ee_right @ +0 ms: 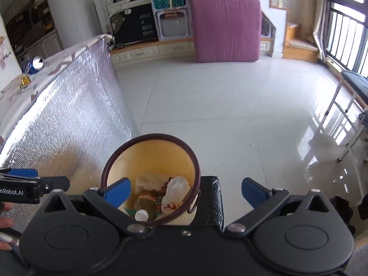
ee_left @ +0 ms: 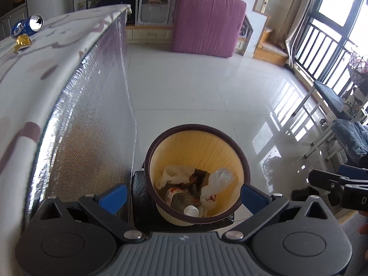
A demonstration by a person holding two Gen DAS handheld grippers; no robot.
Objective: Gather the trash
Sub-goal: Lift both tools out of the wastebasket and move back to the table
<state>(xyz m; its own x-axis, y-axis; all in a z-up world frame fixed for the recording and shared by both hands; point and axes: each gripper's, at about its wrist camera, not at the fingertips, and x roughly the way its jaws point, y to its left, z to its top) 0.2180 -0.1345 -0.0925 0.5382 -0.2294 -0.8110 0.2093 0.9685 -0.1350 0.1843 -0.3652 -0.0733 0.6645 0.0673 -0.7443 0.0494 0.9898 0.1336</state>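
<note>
Trash (ee_left: 191, 184) fills the bottom of the yellow bin (ee_left: 197, 147) at lower centre of both frames, beneath my left gripper (ee_left: 184, 195) and right gripper (ee_right: 186, 191), both jaws released and empty, blue can (ee_left: 27, 26) on the bench (ee_left: 57, 53) at upper left.

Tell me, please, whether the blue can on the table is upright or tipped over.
Tipped over: the can lies on its side on the table, its shiny round end facing the camera.

Open left claw (ee_left: 181, 195) above trash bin (ee_left: 239, 151)
</note>
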